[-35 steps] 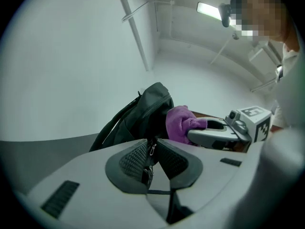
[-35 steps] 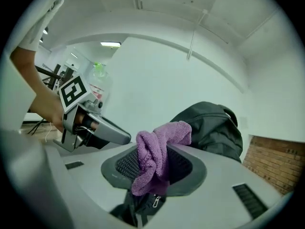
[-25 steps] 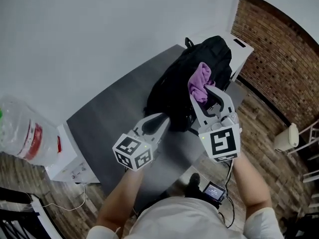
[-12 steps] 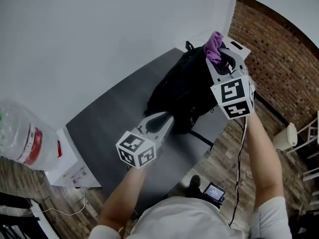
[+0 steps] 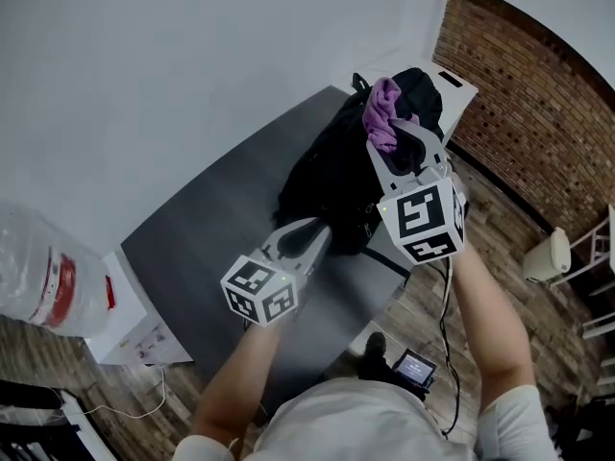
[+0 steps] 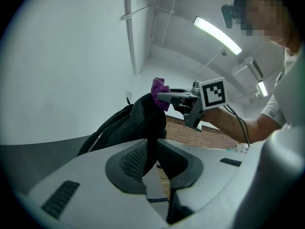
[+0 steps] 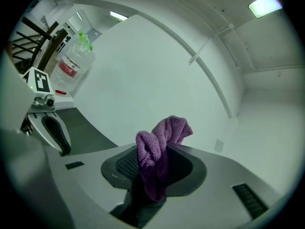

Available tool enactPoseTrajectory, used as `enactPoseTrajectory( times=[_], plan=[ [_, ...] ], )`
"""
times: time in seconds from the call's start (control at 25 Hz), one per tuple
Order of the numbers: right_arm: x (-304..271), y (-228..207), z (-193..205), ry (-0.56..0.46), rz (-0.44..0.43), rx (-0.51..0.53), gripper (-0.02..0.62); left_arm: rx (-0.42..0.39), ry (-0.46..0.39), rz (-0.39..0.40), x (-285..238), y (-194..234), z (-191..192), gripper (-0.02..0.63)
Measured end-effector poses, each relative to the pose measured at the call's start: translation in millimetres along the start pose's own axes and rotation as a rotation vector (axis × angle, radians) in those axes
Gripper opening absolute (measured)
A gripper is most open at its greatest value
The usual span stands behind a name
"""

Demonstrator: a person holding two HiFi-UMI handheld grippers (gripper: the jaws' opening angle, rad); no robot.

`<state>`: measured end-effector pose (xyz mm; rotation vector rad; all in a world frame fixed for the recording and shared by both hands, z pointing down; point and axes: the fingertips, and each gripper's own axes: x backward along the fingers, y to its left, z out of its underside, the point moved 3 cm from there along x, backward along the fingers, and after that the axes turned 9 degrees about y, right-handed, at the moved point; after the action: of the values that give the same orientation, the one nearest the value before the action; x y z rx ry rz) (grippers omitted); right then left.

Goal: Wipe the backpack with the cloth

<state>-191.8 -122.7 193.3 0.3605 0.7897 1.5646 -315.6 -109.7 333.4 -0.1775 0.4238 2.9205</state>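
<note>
Cloth on backpack top, backpack fold clamped.
right gripper (image 5: 402, 148) fingers are pinching the purple cloth (image 7: 159, 147), which is bunching up out of them at the backpack's (image 5: 332, 176) top, at its 1 o'clock in the head view. left gripper (image 5: 306, 232) fingers are clamping a black fold of the backpack at its 7 o'clock. Backpack is lying on the dark bench (image 5: 207, 233), toward the bench's 1 o'clock end.

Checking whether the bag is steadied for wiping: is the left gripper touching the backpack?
Touching. The left gripper view shows the left gripper shut on a fold of the black backpack.
</note>
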Motion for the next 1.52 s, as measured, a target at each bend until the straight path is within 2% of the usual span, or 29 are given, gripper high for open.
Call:
enactPoseTrajectory(
  times=[0.52, 0.96, 1.2, 1.36, 1.52],
  plan=[
    [-6, 87, 8, 0.027, -0.149, 0.072, 0.135, 0.041, 0.012, 0.004, 2, 8, 19, 0.048],
    [-13, 142, 16, 0.070, -0.243, 0.079, 0.135, 0.083, 0.017, -0.005, 12, 14, 37, 0.048],
    [-22, 177, 35, 0.123, -0.328, 0.062, 0.135, 0.097, 0.033, -0.022, 18, 19, 46, 0.048],
    [-26, 187, 51, 0.157, -0.379, 0.019, 0.135, 0.115, 0.045, -0.036, 24, 25, 51, 0.048],
    [-14, 185, 52, 0.124, -0.384, 0.024, 0.135, 0.126, 0.053, -0.042, 26, 29, 56, 0.048]
  ],
)
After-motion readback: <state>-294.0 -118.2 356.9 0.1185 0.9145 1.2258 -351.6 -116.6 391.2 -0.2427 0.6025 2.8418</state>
